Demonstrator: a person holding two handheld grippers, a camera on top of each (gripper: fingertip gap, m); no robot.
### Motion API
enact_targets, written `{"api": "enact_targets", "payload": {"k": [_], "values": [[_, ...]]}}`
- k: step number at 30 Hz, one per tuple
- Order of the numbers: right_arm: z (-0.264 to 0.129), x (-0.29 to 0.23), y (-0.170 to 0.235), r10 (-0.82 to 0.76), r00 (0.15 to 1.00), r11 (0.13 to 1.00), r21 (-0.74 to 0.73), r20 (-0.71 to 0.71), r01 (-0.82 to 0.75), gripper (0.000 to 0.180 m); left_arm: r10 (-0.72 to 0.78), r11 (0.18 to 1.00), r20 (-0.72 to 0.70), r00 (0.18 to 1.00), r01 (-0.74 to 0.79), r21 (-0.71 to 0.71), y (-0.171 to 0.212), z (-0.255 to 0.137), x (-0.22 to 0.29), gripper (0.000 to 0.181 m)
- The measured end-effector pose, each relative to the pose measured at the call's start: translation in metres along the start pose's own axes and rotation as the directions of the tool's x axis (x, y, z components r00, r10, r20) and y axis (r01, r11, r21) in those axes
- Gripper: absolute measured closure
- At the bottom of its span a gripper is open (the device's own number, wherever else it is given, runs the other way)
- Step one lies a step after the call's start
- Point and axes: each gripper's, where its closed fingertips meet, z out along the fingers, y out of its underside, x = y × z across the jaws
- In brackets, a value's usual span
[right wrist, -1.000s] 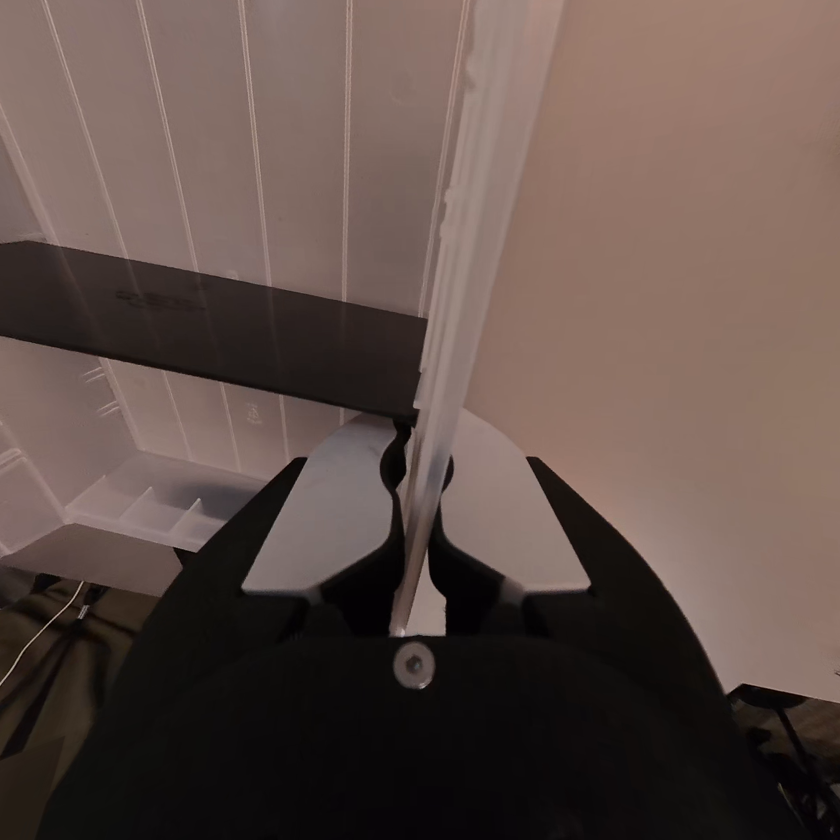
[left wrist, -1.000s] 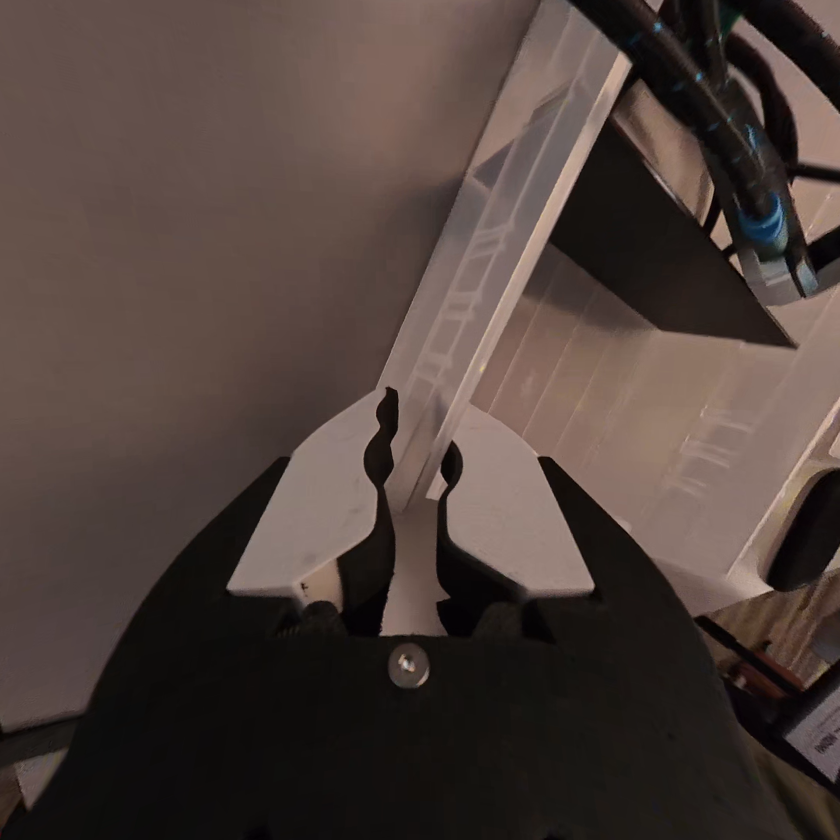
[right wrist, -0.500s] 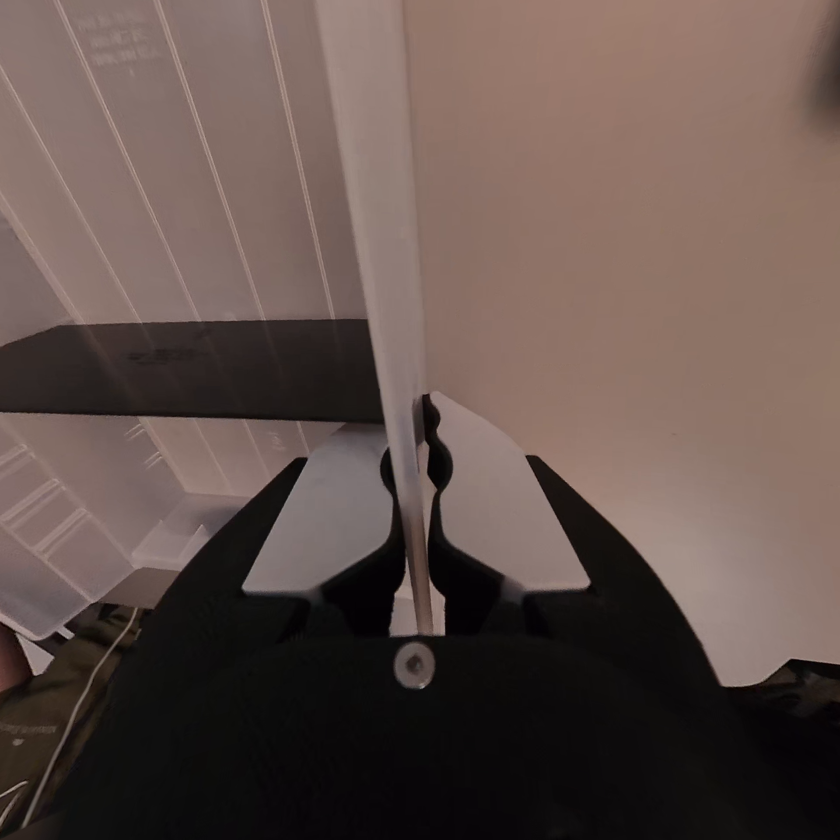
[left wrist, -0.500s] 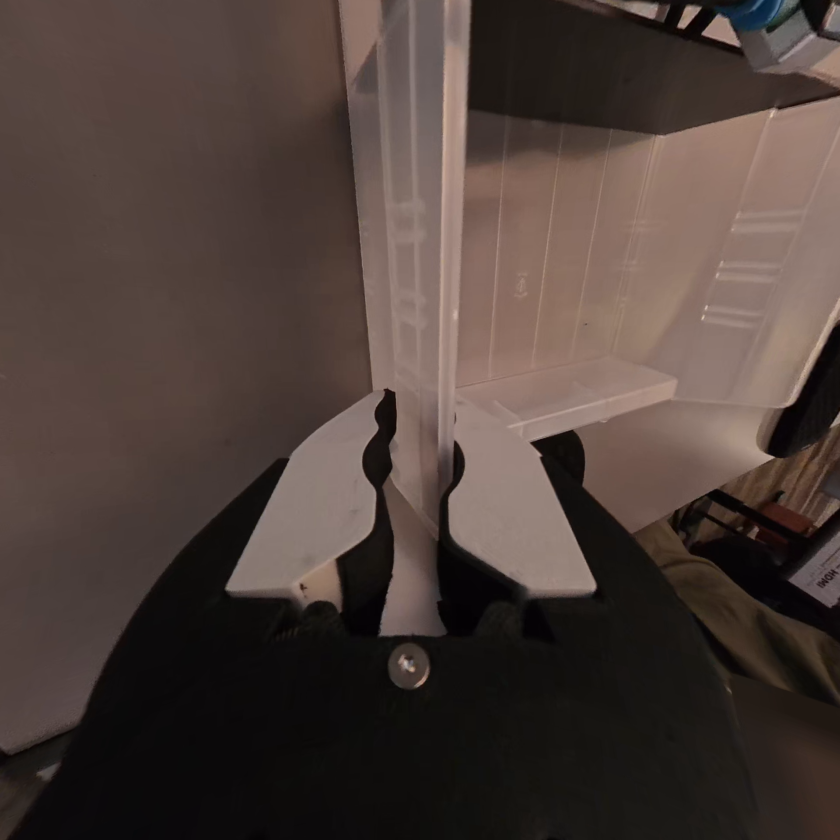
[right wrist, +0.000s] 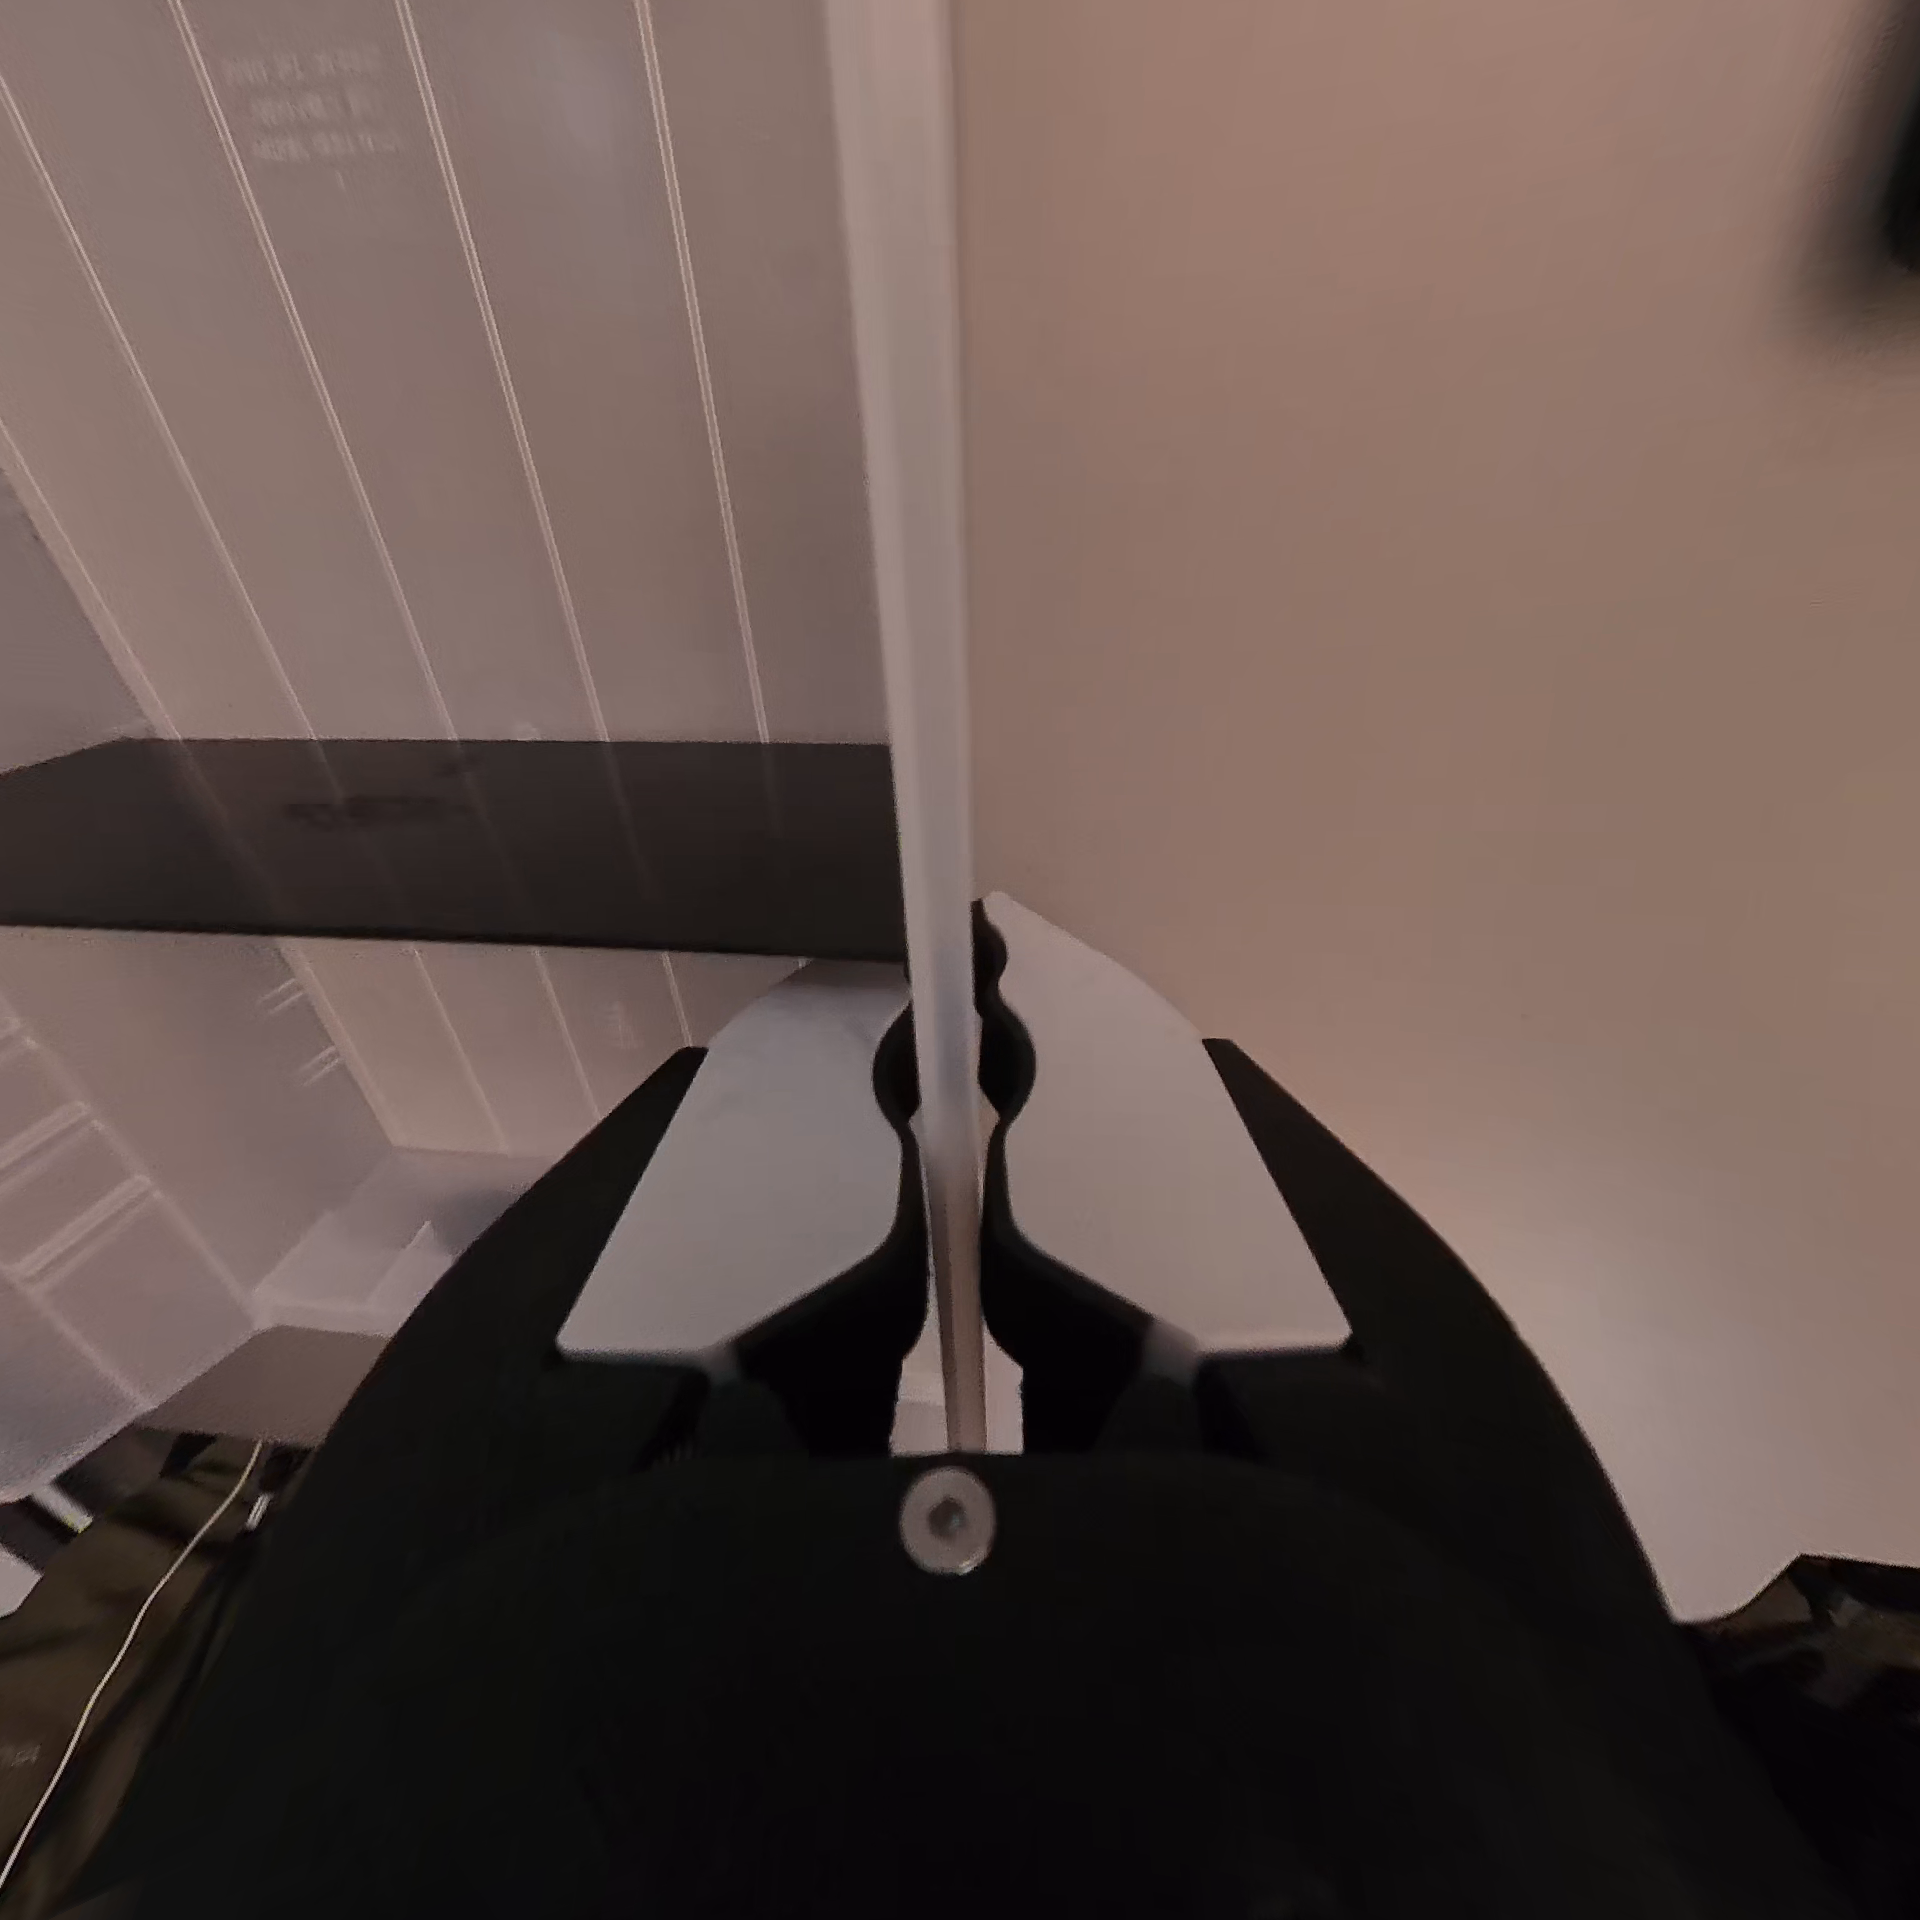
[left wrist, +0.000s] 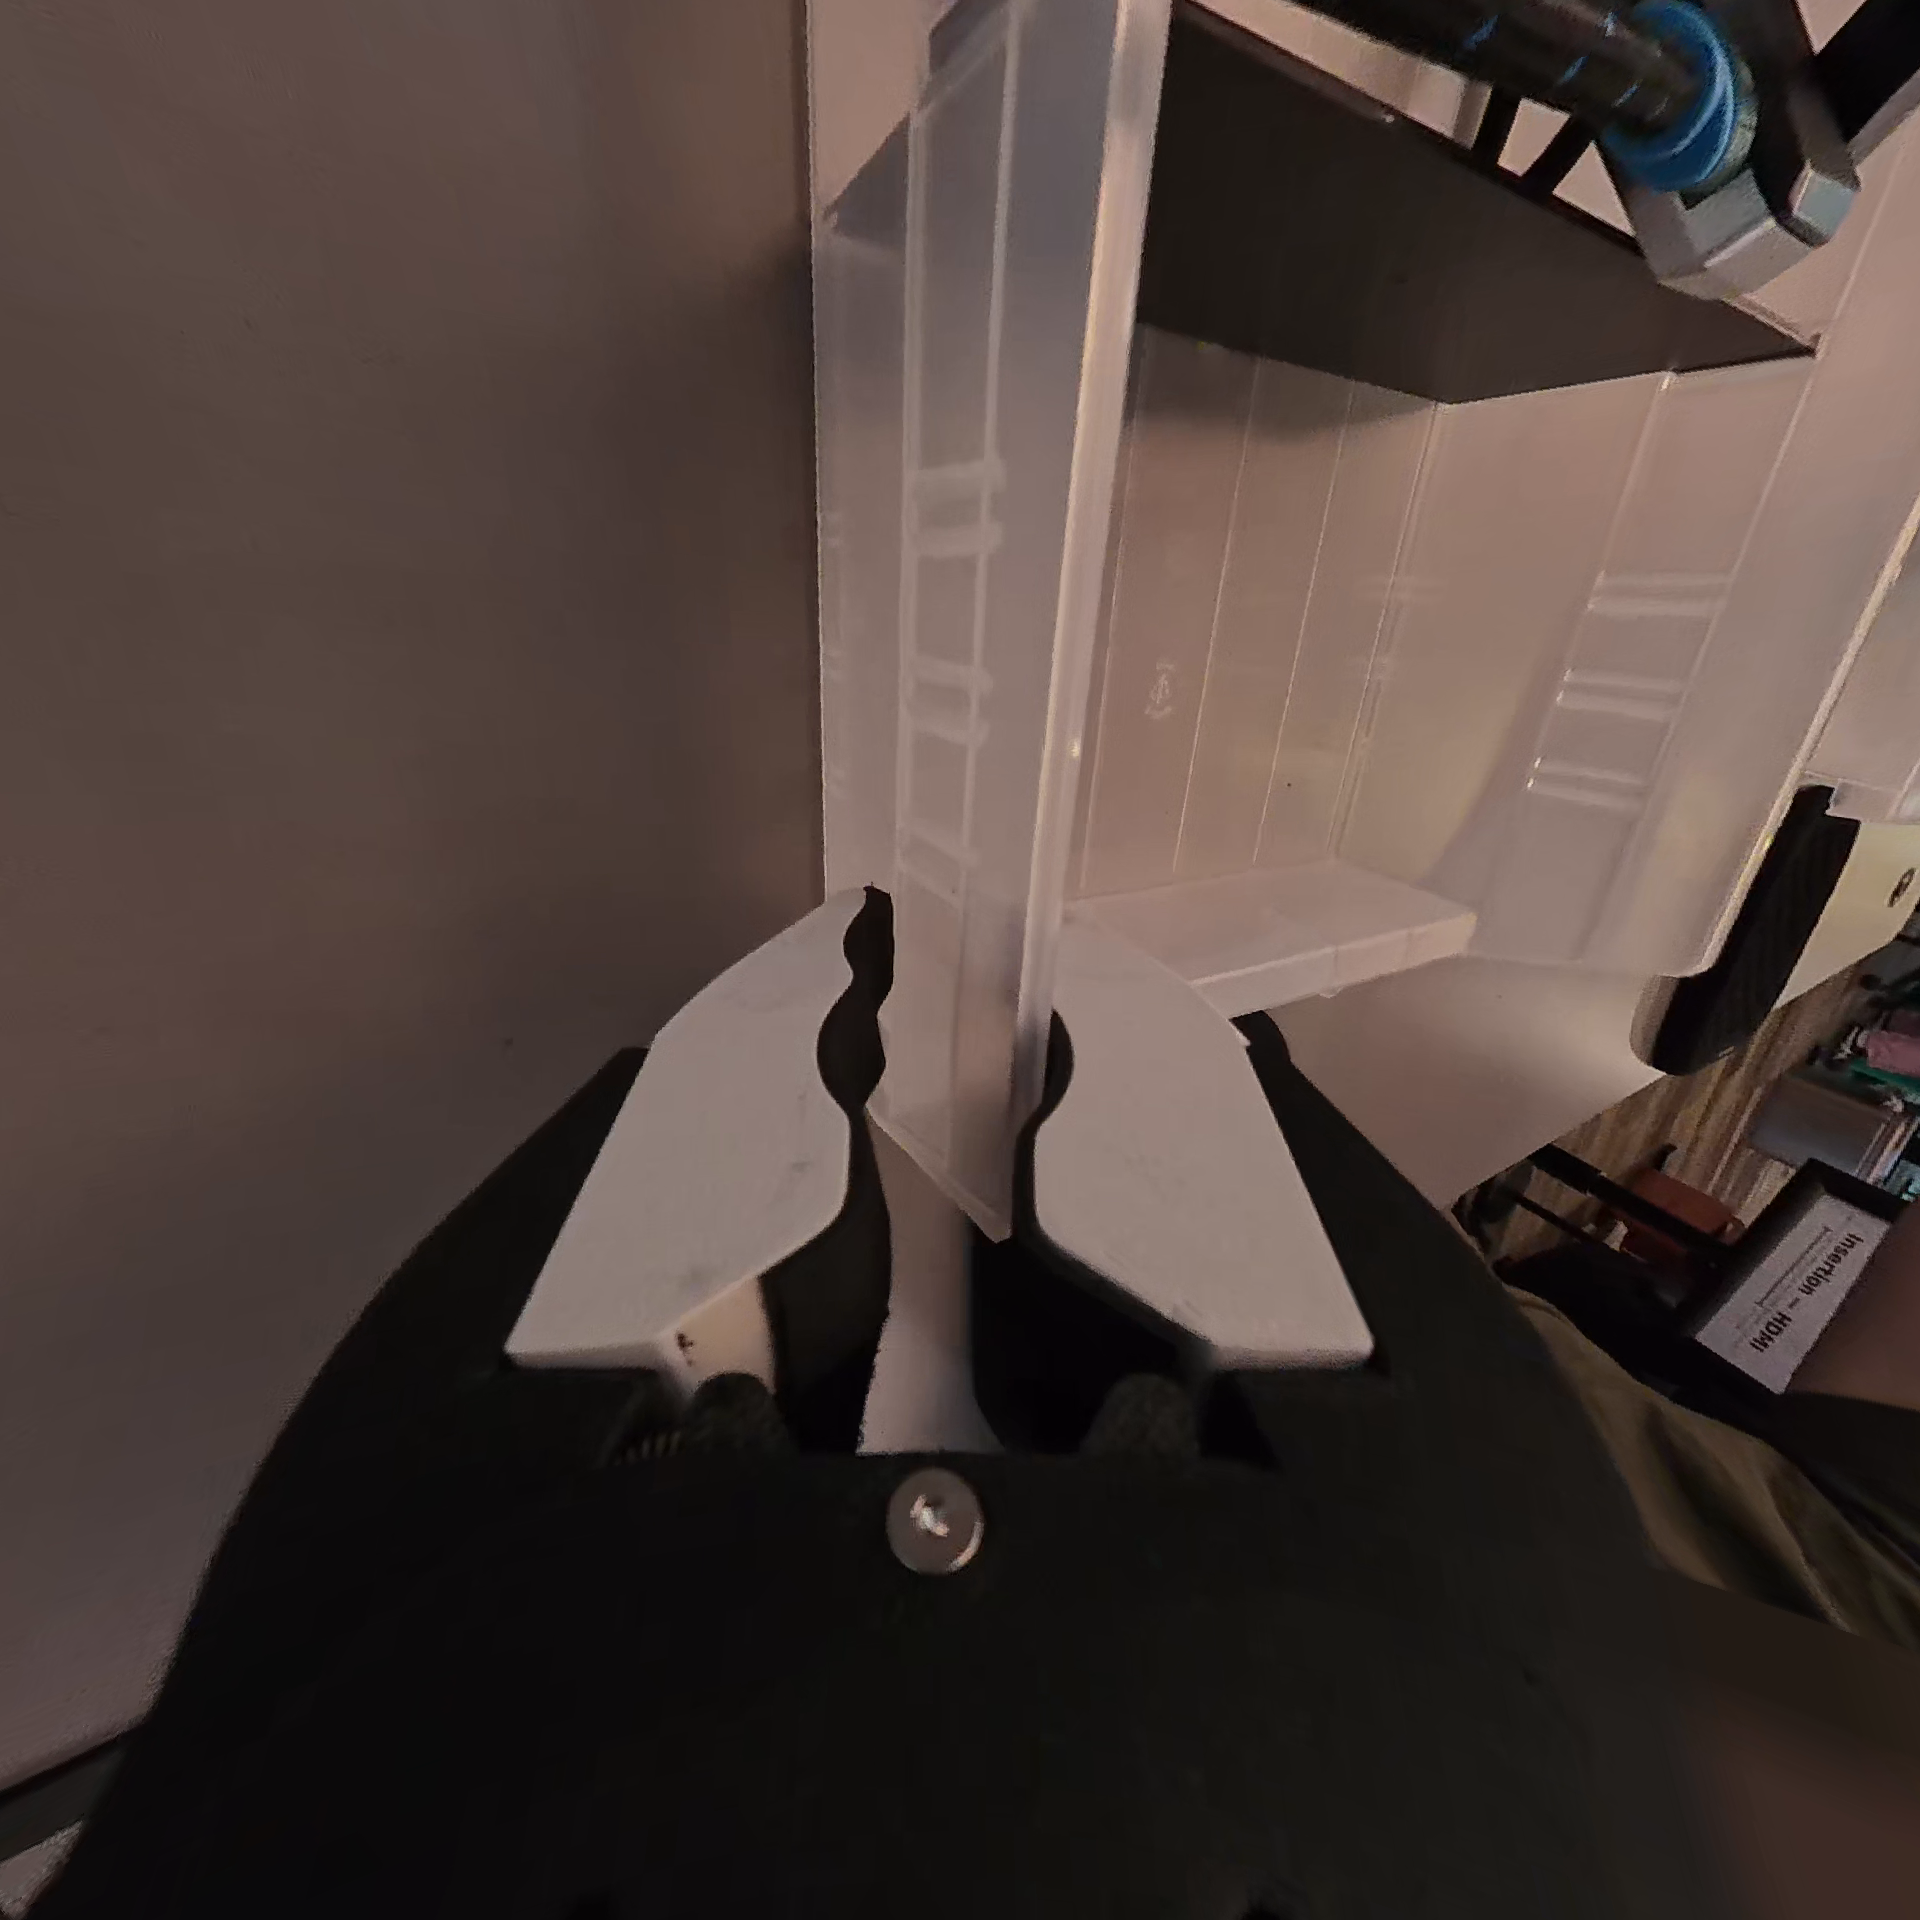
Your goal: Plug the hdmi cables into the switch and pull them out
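Observation:
A clear plastic bin holds a flat black switch, seen through its wall. A black hdmi cable with a blue collar and silver plug lies by the switch at the top right. My left gripper is shut on the bin's side rim, which runs up between the white fingers. My right gripper is shut on the opposite thin rim of the bin. The switch shows as a dark slab left of that rim.
A white table top lies under the bin and shows right of the rim in the right wrist view. A labelled box and an olive-clad leg are low right. A thin white wire hangs low left.
The bin has swung in both views: its rims now stand upright between the fingers, and the cables have slid toward the top right corner. Both grippers have stayed shut on the rims.

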Motion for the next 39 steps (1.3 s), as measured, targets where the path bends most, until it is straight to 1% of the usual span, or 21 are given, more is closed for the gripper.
{"api": "enact_targets", "payload": {"k": [3,5,8,11,13,15,16,18,19,20,21,23,25,27,30,31,32,33,35,37,39], "values": [[0.002,0.001,-0.003,-0.006,1.000,0.999,0.041,-0.002,0.006,0.174,-0.020,1.000,-0.032,0.999,0.020,0.015,0.001,-0.002,0.002,0.155],[-0.002,0.001,-0.007,-0.020,1.000,0.996,0.089,-0.020,0.022,0.170,-0.042,0.998,-0.050,0.998,0.044,0.045,0.000,-0.010,0.003,0.153],[-0.016,0.003,-0.015,-0.039,0.997,0.985,0.166,-0.067,0.049,0.151,-0.063,0.985,-0.038,0.997,0.068,0.157,-0.004,-0.033,0.003,0.153],[-0.040,0.006,-0.018,-0.053,0.990,0.972,0.219,-0.130,0.081,0.145,-0.029,0.945,-0.010,1.000,0.030,0.326,-0.015,-0.068,0.011,0.153],[-0.063,0.005,-0.023,-0.059,0.984,0.951,0.289,-0.170,0.107,0.144,0.089,0.882,-0.038,0.995,-0.061,0.467,-0.029,-0.095,0.038,0.155],[-0.086,0.000,-0.029,-0.061,0.979,0.914,0.383,-0.196,0.134,0.143,0.281,0.783,-0.037,0.959,-0.207,0.586,-0.043,-0.116,0.075,0.155],[-0.093,-0.003,-0.029,-0.067,0.978,0.899,0.412,-0.200,0.146,0.143,0.370,0.719,0.001,0.929,-0.287,0.633,-0.052,-0.122,0.092,0.153],[-0.094,-0.003,-0.024,-0.081,0.977,0.897,0.413,-0.196,0.157,0.143,0.480,0.605,0.114,0.870,-0.423,0.675,-0.067,-0.120,0.116,0.137],[-0.088,0.000,-0.019,-0.082,0.981,0.910,0.388,-0.177,0.146,0.141,0.493,0.582,0.179,0.852,-0.475,0.660,-0.074,-0.112,0.119,0.134],[-0.080,0.002,-0.016,-0.080,0.986,0.923,0.362,-0.146,0.128,0.140,0.466,0.604,0.248,0.849,-0.510,0.613,-0.079,-0.101,0.112,0.135],[-0.071,0.006,-0.013,-0.073,0.990,0.933,0.342,-0.118,0.110,0.139,0.423,0.656,0.322,0.847,-0.531,0.536,-0.080,-0.090,0.097,0.139],[-0.055,0.012,-0.006,-0.071,0.994,0.950,0.298,-0.085,0.093,0.139,0.355,0.738,0.427,0.831,-0.530,0.418,-0.081,-0.076,0.070,0.129],[-0.043,0.017,-0.002,-0.074,0.994,0.957,0.274,-0.080,0.093,0.140,0.319,0.791,0.436,0.842,-0.490,0.367,-0.078,-0.065,0.053,0.120],[-0.034,0.014,-0.002,-0.090,0.995,0.959,0.265,-0.041,0.098,0.142,0.262,0.863,0.397,0.880,-0.398,0.313,-0.072,-0.052,0.035,0.108],[-0.024,0.012,0.003,-0.098,0.995,0.974,0.201,-0.027,0.101,0.146,0.187,0.928,0.389,0.902,-0.293,0.231,-0.066,-0.031,0.009,0.109],[-0.021,0.012,0.005,-0.102,0.994,0.979,0.176,-0.029,0.106,0.149,0.154,0.943,0.392,0.907,-0.254,0.216,-0.065,-0.025,0.001,0.115],[-0.018,0.011,0.007,-0.110,0.993,0.982,0.154,-0.034,0.114,0.152,0.109,0.954,0.371,0.922,-0.201,0.220,-0.065,-0.021,-0.004,0.129],[-0.016,0.010,0.008,-0.123,0.992,0.982,0.136,-0.042,0.127,0.155,0.061,0.963,0.303,0.951,-0.136,0.234,-0.065,-0.017,-0.003,0.154],[-0.013,0.010,0.007,-0.133,0.990,0.982,0.125,-0.056,0.139,0.157,-0.013,0.971,0.117,0.993,-0.015,0.238,-0.063,-0.011,0.006,0.172],[-0.012,0.009,0.007,-0.131,0.990,0.983,0.124,-0.052,0.137,0.159,-0.035,0.969,0.034,0.999,0.026,0.246,-0.062,-0.010,0.007,0.169],[-0.010,0.008,0.006,-0.133,0.990,0.983,0.124,-0.044,0.137,0.160,-0.023,0.966,0.015,1.000,0.018,0.258,-0.062,-0.011,0.005,0.168]]}}
